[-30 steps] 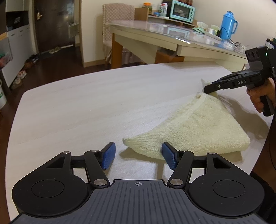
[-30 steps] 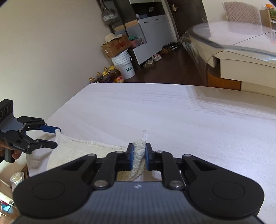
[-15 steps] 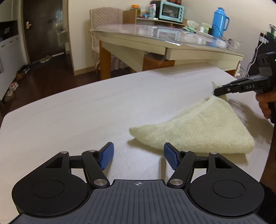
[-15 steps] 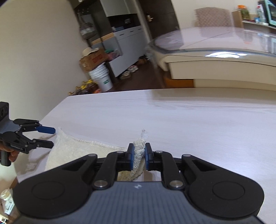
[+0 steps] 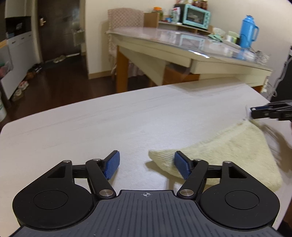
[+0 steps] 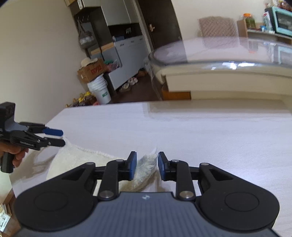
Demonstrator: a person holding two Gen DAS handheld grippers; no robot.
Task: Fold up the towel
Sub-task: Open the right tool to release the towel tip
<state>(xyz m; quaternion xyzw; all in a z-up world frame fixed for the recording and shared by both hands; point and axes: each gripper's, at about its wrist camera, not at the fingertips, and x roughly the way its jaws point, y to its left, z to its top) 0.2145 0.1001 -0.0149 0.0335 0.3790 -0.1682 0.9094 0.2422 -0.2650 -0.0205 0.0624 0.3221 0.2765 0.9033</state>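
A cream towel lies folded into a rough triangle on the pale table. My left gripper hovers open and still widening at the towel's near tip, which pokes between the jaws without touching the blue pads. Its right pad overlaps the towel's edge in the left wrist view. My right gripper is opening. The towel's far corner stands bunched between its pads, which no longer press it. The right gripper also shows at the right edge, and the left gripper at the left edge, held by a hand.
Beyond the table stands a glass-topped table with a teal oven and a blue flask. A chair stands behind it. A white bucket and a cardboard box sit on the dark floor.
The right jaws have parted and released the towel corner. The left gripper has slid left, so the towel sits further right in its view, and its jaws have widened.
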